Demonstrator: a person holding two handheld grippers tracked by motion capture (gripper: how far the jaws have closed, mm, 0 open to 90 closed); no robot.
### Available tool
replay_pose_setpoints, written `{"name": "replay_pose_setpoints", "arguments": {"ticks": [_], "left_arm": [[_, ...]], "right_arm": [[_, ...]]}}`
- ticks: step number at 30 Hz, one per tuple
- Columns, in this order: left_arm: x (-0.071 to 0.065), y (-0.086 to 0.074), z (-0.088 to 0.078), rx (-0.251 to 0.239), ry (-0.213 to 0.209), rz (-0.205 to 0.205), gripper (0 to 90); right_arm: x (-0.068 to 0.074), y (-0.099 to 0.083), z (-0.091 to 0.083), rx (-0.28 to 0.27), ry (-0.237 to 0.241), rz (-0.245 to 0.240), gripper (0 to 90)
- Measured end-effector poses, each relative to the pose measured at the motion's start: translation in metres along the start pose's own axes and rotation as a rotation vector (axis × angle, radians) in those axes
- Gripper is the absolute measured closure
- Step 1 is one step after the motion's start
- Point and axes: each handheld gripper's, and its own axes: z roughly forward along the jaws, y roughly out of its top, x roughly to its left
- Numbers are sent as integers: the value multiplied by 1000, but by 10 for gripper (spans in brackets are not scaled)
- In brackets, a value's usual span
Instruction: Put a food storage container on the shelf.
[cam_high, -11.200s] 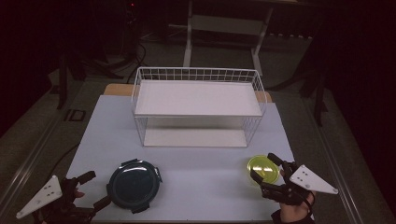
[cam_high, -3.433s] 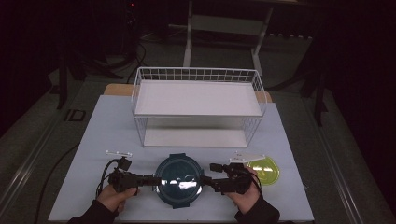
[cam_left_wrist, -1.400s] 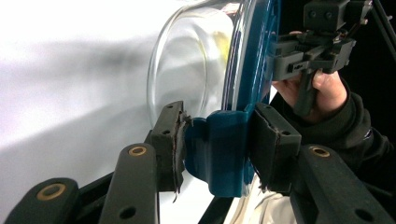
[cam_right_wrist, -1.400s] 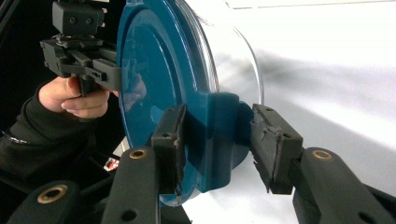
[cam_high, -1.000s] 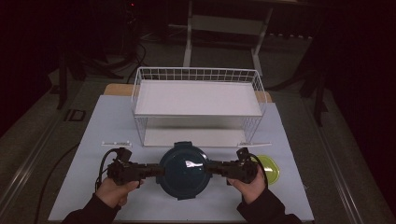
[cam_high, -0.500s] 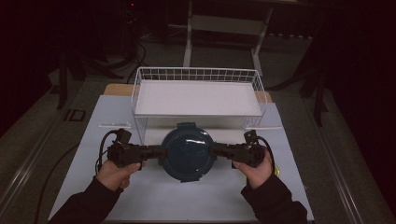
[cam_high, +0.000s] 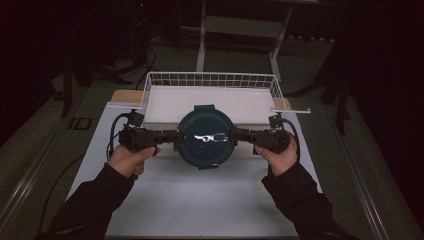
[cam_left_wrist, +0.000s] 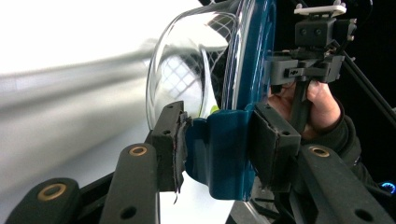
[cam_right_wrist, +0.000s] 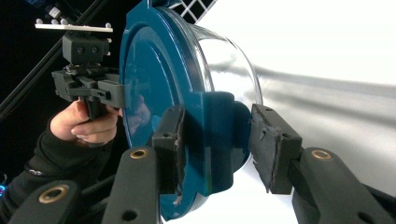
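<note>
A round clear glass container with a dark teal lid (cam_high: 205, 137) hangs in the air in front of the wire basket, lid up. My left gripper (cam_high: 176, 136) is shut on the lid's left latch tab, and my right gripper (cam_high: 234, 134) is shut on the right tab. In the left gripper view the pads of the left gripper (cam_left_wrist: 217, 154) clamp the teal tab (cam_left_wrist: 224, 149), with the glass bowl (cam_left_wrist: 187, 70) beyond it. In the right gripper view the right gripper (cam_right_wrist: 215, 144) straddles the other tab (cam_right_wrist: 217, 135), and the lid (cam_right_wrist: 149, 79) faces left.
A white wire basket (cam_high: 210, 80) with a white floor stands at the back of the white table mat (cam_high: 200, 200), just behind the lifted container. The person's hands and dark sleeves come in from the bottom. Dark floor and stand legs surround the table.
Both grippers have risen and moved away from the person toward the basket, carrying the container between them. The container now overlaps the basket's front edge in the high view.
</note>
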Motion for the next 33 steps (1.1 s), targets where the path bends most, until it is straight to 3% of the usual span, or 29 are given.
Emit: {"name": "replay_pose_setpoints", "arguments": {"ticks": [2,4,13,18,23,26,33], "left_arm": [[2,9,1,-9,0,6,572],[4,17,3,-26,3,1,571],[19,37,12,-56,8,-9,569],[20,42,14,-67,4,-13,568],[28,45,15,-78,-13,-52,563],[35,49,18,-101,-26,-97,557],[43,53,22,-111,-28,-136,535]], "right_arm": [[-1,18,-2,-23,-8,-13,569],[-4,26,-1,-36,-11,-1,569],[-16,44,4,-53,-25,25,569],[-19,49,4,-62,-24,37,569],[-19,53,5,-65,-36,43,564],[-17,61,8,-67,-89,13,553],[-25,66,13,-89,-91,17,545]]}}
